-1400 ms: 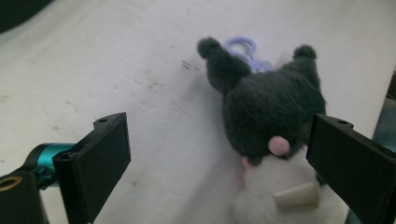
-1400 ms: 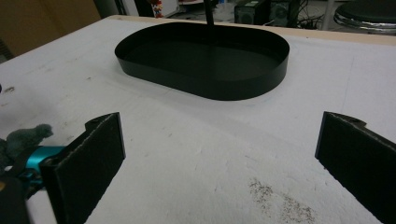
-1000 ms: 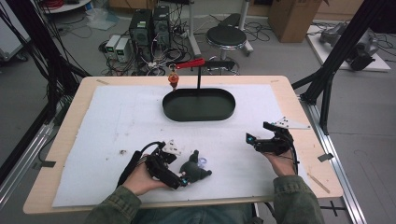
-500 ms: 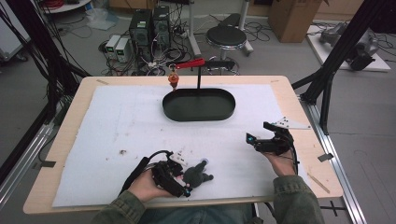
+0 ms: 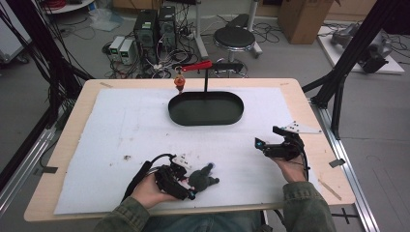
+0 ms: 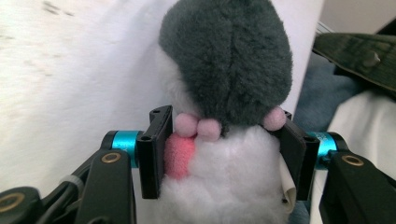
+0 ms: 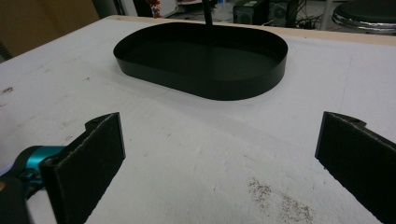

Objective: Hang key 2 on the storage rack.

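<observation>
A small plush toy (image 5: 203, 178), dark grey on top with a white belly and pink bits, lies low over the white sheet near the table's front edge. My left gripper (image 5: 187, 182) is shut on it. In the left gripper view the two black jaws press into the plush toy (image 6: 229, 70) from both sides, and the left gripper (image 6: 225, 120) holds it around the white middle. My right gripper (image 5: 267, 137) hovers at the right side of the table, open, with nothing between its jaws. In its own view the right gripper (image 7: 223, 130) faces a black oval tray (image 7: 210, 88).
The black oval tray (image 5: 175, 115) sits at the back centre of the white sheet (image 5: 116, 125). Behind it rises a thin black stand with a red clamp (image 5: 196, 66) and a small orange object (image 5: 180, 83) hanging from it. Dark specks (image 5: 128, 157) mark the sheet.
My left gripper, still shut on the plush toy, has shifted slightly toward the table's front edge. The right gripper has stayed in place.
</observation>
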A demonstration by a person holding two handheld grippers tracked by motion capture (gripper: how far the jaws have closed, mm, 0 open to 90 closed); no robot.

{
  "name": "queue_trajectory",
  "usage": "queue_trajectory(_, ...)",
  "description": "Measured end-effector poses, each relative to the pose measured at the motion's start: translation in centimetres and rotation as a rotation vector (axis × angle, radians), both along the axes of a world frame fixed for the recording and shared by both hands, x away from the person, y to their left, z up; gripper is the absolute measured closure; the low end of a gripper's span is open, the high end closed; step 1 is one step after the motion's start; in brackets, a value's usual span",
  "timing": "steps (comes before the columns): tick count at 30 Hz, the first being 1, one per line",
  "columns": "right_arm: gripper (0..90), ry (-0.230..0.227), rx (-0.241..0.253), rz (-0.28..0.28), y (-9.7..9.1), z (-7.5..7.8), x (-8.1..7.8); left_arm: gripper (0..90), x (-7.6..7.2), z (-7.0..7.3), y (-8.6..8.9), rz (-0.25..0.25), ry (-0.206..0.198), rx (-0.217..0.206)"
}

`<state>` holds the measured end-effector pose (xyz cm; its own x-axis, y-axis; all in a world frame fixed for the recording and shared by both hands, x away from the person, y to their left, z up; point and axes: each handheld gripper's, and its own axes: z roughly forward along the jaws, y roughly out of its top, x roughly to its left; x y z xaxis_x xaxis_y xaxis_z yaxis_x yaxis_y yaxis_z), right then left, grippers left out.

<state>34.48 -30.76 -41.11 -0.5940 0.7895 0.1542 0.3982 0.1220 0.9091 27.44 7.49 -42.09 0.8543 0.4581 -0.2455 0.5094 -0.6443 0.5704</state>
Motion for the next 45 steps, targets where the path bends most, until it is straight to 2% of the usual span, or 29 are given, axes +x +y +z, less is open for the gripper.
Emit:
queue_trajectory(3, 0.6, 0.001, 0.001, 0.0, 0.0, 0.0, 0.0, 44.7, 0.2, 0.5, 0.4, 0.022, -0.003, -0.013)
queue_trajectory(8, 0.6, -0.001, 0.0, -0.001, 0.0, 0.0, 0.0, 44.8, 0.9, 2.0, 1.0, 0.043, -0.039, -0.02)
queue_trajectory(12, 0.6, 0.002, 0.001, 0.0, 0.0, 0.0, 0.0, 44.8, 1.5, 3.3, 1.2, 0.039, -0.076, 0.008)
queue_trajectory(17, 0.6, -0.003, 0.002, 0.0, 0.0, 0.0, 0.0, 44.8, 2.6, 4.9, 1.7, 0.049, -0.096, 0.002)
queue_trajectory(19, 0.6, 0.002, 0.003, -0.001, 0.0, 0.0, 0.0, 44.8, 3.0, 5.4, 1.8, 0.066, -0.098, -0.015)
queue_trajectory(25, 0.6, 0.0, 0.002, -0.001, 0.0, 0.0, 0.0, 44.7, 4.2, 6.8, 1.9, 0.075, -0.119, -0.009)
queue_trajectory(28, 0.6, 0.001, 0.003, -0.001, 0.0, 0.0, 0.0, 44.7, 4.8, 7.5, 1.8, 0.077, -0.125, -0.019)
queue_trajectory(39, 0.6, 0.0, 0.001, -0.004, 0.0, 0.0, 0.0, 44.8, 8.5, 10.6, 1.8, 0.096, -0.125, -0.058)
queue_trajectory(41, 0.6, 0.01, 0.005, -0.004, 0.0, 0.0, 0.0, 44.7, 9.1, 11.0, 1.7, 0.105, -0.137, -0.05)
queue_trajectory(45, 0.6, 0.001, 0.003, -0.003, 0.0, 0.0, 0.0, 44.7, 10.1, 11.8, 1.5, 0.112, -0.15, -0.06)
